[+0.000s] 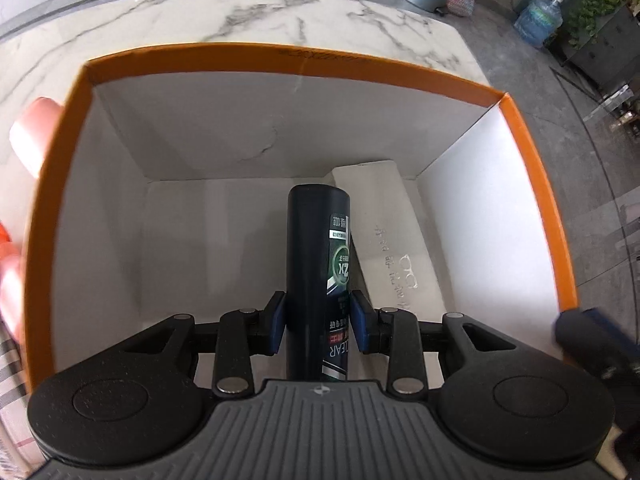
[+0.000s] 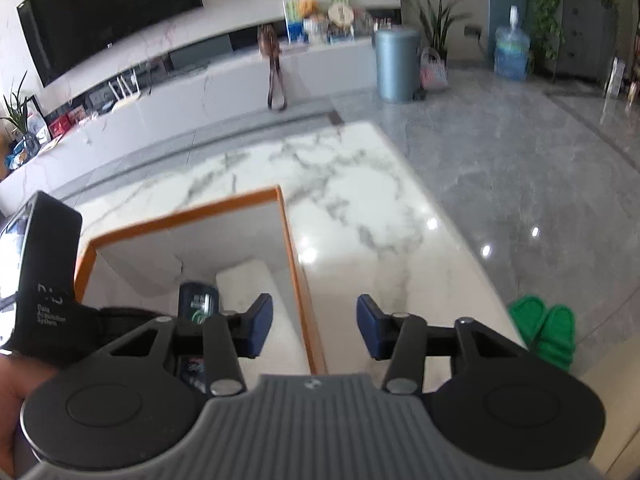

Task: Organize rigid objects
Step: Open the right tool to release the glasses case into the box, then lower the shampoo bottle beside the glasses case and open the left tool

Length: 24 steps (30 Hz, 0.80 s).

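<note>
Left gripper (image 1: 318,322), lower centre of the left wrist view: blue pads clamped on a dark shampoo bottle (image 1: 319,264), held over the inside of the orange-rimmed box (image 1: 528,148). A white flat case (image 1: 396,248) lies on the box floor, right of centre. Bottle looks rigid, smooth-skinned, likely slippery; a mid-body grip across the narrow sides seems the best hold. Its cap end is hidden below the gripper body. Pinkish blurs at the left edge, unidentifiable.

Right wrist view: right gripper (image 2: 315,326) parted, nothing between the pads, above the box's right wall. Bottle top (image 2: 199,300) peeks out lower left. Whole frame soft.
</note>
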Tool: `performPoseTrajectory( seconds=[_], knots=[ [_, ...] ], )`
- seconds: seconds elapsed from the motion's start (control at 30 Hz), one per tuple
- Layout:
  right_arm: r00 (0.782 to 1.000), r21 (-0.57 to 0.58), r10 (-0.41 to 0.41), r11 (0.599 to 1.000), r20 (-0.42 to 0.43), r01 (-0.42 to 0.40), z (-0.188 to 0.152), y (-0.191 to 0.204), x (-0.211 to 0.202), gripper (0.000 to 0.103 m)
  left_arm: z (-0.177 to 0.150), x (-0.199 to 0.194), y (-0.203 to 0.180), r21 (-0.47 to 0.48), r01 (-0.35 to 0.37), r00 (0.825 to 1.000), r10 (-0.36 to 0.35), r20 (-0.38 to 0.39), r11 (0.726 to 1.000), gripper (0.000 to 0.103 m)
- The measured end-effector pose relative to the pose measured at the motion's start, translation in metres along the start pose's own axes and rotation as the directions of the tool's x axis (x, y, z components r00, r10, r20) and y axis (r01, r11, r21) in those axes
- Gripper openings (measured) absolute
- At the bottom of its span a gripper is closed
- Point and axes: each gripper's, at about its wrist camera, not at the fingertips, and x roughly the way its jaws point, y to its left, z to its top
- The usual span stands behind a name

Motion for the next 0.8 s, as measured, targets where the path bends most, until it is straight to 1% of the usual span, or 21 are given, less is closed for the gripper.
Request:
performPoseTrajectory(
  seconds=[0.07,0.13,0.17,0.2,0.3,0.37,0.43,0.47,0.5,0.57,0.63,0.67,0.7,0.77,0.8],
  knots=[
    [1.000,0.002,0.002,1.000,-0.018,-0.002,-0.003,-0.002,0.005,0.029,0.002,0.002,-0.001,-0.007,0.027,1.000,-0.027,-0.005,1.000,0.038],
    [0.999,0.010,0.013,1.000,-0.032,-0.013,-0.005,-0.003,0.010,0.025,0.003,0.004,-0.004,-0.007,0.037,0.999,-0.037,-0.010,0.999,0.038],
    [0.999,0.014,0.020,1.000,-0.040,-0.019,-0.005,-0.003,0.013,0.021,0.003,0.005,-0.004,-0.012,0.038,0.999,-0.038,-0.008,0.999,0.038],
    [0.999,0.015,0.023,1.000,-0.047,-0.023,-0.005,-0.003,0.016,0.020,0.002,0.006,-0.003,-0.015,0.046,0.999,-0.046,-0.006,0.999,0.038],
    [0.998,0.008,0.028,1.000,-0.057,-0.027,-0.007,0.000,0.020,0.021,0.001,0.008,0.004,-0.025,0.118,0.993,-0.118,-0.007,0.993,0.038],
    [0.998,-0.004,0.014,1.000,-0.057,-0.014,-0.008,0.001,0.021,0.021,0.001,0.008,0.007,-0.035,0.115,0.993,-0.116,-0.029,0.993,0.038],
    [0.998,0.002,0.016,1.000,-0.061,-0.016,-0.007,0.001,0.023,0.021,0.000,0.007,0.009,-0.032,0.100,0.995,-0.101,-0.024,0.994,0.038],
    [0.998,0.004,0.017,1.000,-0.063,-0.017,-0.007,0.001,0.023,0.021,-0.001,0.004,0.009,-0.021,0.080,0.997,-0.080,-0.014,0.997,0.044],
    [0.998,0.005,0.019,1.000,-0.064,-0.019,-0.007,0.000,0.023,0.021,-0.003,0.000,0.007,0.006,0.067,0.998,-0.067,-0.008,0.998,0.048],
    [0.998,0.003,0.015,1.000,-0.065,-0.015,-0.008,0.000,0.023,0.021,-0.008,-0.008,0.002,0.087,0.043,0.999,-0.043,-0.012,0.995,0.050],
    [0.998,0.002,0.012,1.000,-0.069,-0.012,-0.008,-0.001,0.022,0.022,-0.013,-0.019,-0.004,0.186,0.004,1.000,-0.001,-0.019,0.983,0.052],
    [0.997,0.002,0.011,1.000,-0.071,-0.011,-0.008,-0.001,0.022,0.022,-0.016,-0.024,-0.007,0.239,-0.010,1.000,0.015,-0.019,0.971,0.054],
    [0.997,0.002,0.009,1.000,-0.075,-0.009,-0.008,-0.002,0.021,0.022,-0.022,-0.027,-0.010,0.296,-0.026,0.999,0.035,-0.022,0.955,0.054],
    [0.997,0.003,0.013,1.000,-0.082,-0.012,-0.010,-0.004,0.020,0.022,-0.033,-0.033,-0.017,0.408,-0.042,0.998,0.055,-0.020,0.912,0.056],
    [0.996,0.003,0.016,1.000,-0.085,-0.016,-0.010,-0.004,0.019,0.022,-0.039,-0.034,-0.021,0.462,-0.041,0.998,0.055,-0.018,0.886,0.058]
  ],
)
